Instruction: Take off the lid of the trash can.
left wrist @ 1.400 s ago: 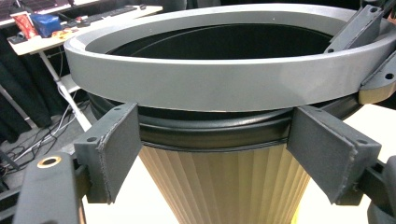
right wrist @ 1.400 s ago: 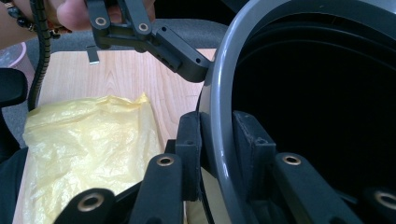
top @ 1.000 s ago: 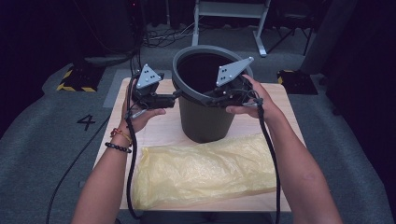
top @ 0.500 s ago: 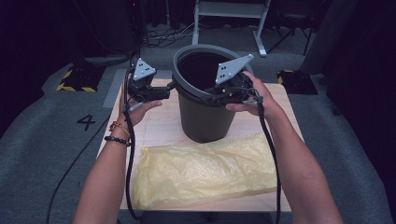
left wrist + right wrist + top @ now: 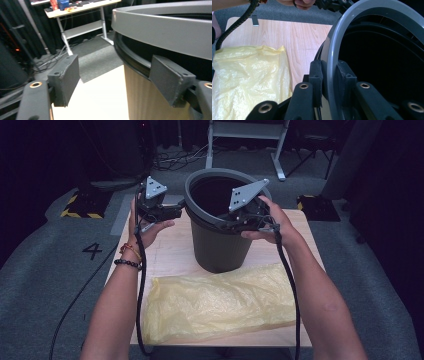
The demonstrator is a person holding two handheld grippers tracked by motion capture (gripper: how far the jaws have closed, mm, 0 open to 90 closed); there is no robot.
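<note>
Right gripper (image 5: 329,82) clamps the bin (image 5: 220,245) ring (image 5: 332,50) at 3 o'clock; left gripper (image 5: 117,80), jaws wide and just closing on nothing, sits at 9. Bin stands mid-table (image 5: 170,255); seat both pads squarely before lifting.

Dim room with dark far edges in the high view, worktop (image 5: 170,255) lit from above, soft sheen on the yellow bag (image 5: 220,302), bin (image 5: 220,245) interior black, left gripper view soft and slightly blurred with the worktop washed out, right gripper view sharper
</note>
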